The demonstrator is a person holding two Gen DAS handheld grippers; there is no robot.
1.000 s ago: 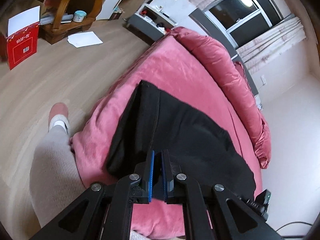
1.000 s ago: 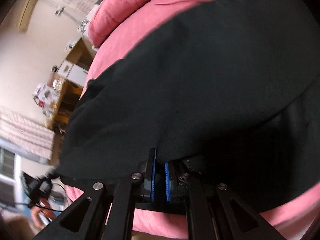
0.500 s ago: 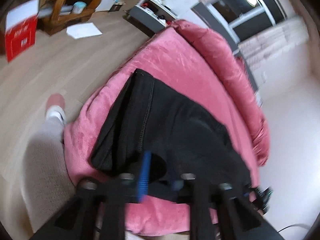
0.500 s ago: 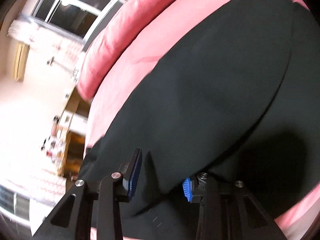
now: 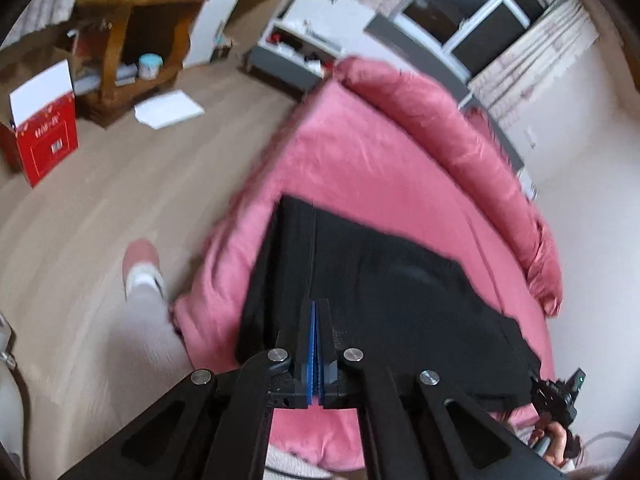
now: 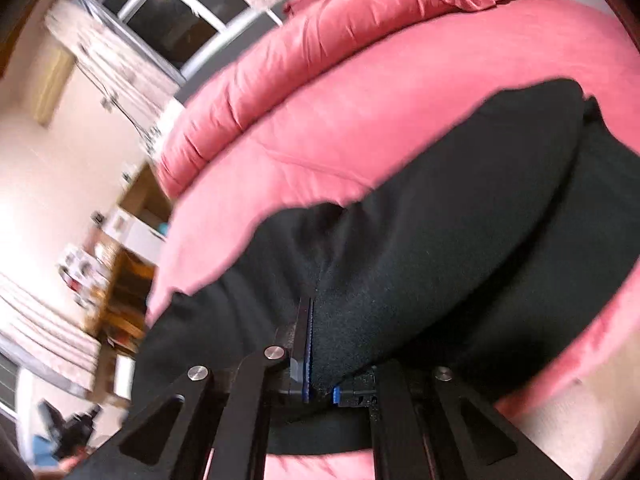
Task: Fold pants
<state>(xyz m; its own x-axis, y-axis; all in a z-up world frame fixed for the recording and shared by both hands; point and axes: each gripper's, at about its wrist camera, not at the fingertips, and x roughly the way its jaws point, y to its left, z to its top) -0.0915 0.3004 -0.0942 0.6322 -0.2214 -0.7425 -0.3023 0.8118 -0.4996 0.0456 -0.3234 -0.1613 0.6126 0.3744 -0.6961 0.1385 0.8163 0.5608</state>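
Left wrist view: my left fingers (image 5: 314, 312) are pressed fully together over the near edge of the bed (image 5: 360, 168), apparently holding nothing, above the black pants (image 5: 380, 292) lying across that edge. Right wrist view: my right fingers (image 6: 320, 344), having just been closing, pinch a fold of the pants. I should lift both sides evenly so the fold lands square.

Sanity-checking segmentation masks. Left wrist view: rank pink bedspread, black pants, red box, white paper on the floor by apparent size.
1. pink bedspread
2. black pants
3. red box
4. white paper

Box and paper look close in size; both lie far from the camera, so their order is unsure.
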